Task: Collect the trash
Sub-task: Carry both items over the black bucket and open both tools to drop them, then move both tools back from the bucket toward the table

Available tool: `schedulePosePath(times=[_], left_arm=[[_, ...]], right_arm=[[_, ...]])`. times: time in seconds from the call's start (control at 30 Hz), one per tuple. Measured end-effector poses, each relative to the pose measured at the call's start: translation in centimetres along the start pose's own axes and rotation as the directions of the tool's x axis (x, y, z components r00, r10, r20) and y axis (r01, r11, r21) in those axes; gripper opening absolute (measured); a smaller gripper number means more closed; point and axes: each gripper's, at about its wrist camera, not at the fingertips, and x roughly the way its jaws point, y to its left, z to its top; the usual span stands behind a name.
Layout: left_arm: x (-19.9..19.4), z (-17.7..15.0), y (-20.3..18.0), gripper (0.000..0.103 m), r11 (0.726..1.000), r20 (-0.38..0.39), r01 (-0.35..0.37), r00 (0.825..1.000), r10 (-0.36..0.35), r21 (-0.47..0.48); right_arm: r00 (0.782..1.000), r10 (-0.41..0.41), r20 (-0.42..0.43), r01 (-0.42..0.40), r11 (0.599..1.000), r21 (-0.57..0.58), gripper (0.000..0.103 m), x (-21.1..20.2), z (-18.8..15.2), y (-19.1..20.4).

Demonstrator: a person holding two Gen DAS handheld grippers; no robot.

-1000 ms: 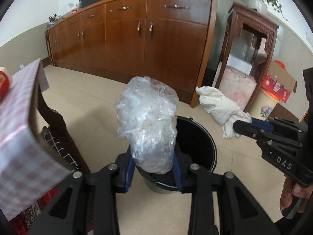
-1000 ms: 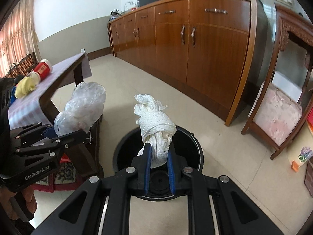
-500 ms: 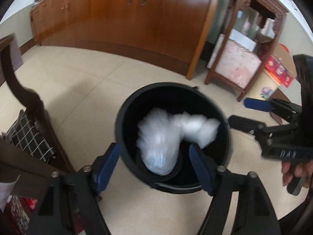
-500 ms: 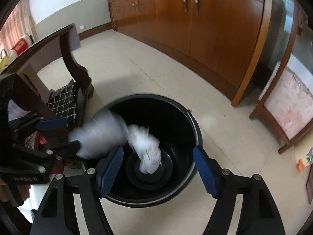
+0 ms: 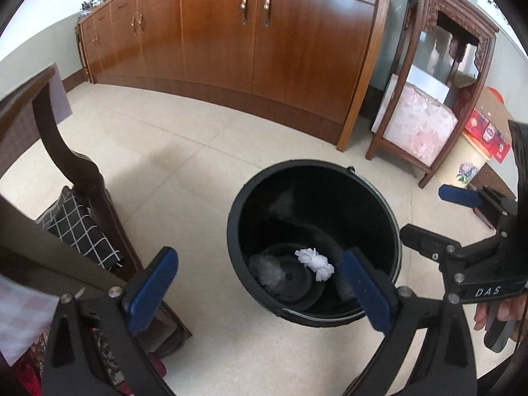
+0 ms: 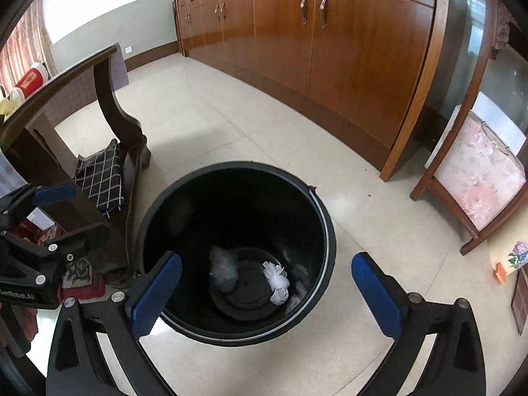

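Two pieces of trash, a white paper wad (image 5: 315,263) and a plastic bag (image 5: 266,269), are lying in the black bin (image 5: 313,168). The left gripper (image 5: 260,292) and right gripper (image 6: 266,292) are hovering above it, jaws spread wide and empty, apparently having dropped them.

The left tongs (image 5: 259,292) stand wide apart with nothing between the blue pads (image 5: 150,288), held above the near rim of a black bucket (image 5: 386,217) on the tiled floor (image 5: 171,151). At the bucket's bottom lie a white paper wad (image 5: 315,263) and, just left of it, a crumpled clear plastic bag (image 5: 269,270). The right tongs (image 5: 435,217) reach in from the right, also parted. A wooden cabinet (image 5: 280,49) lines the far wall.
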Motion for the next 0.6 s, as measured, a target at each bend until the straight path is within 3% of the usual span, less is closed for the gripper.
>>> schedulePosePath(times=[0.6], left_arm=[[-8.2, -1.3, 2.8, 0.101, 0.995, 0.108, -0.082, 0.99, 0.088, -0.062]], right_arm=[[0.987, 0.032, 0.155, -0.024, 0.998, -0.054, 0.103, -9.4, 1.6, 5.9]])
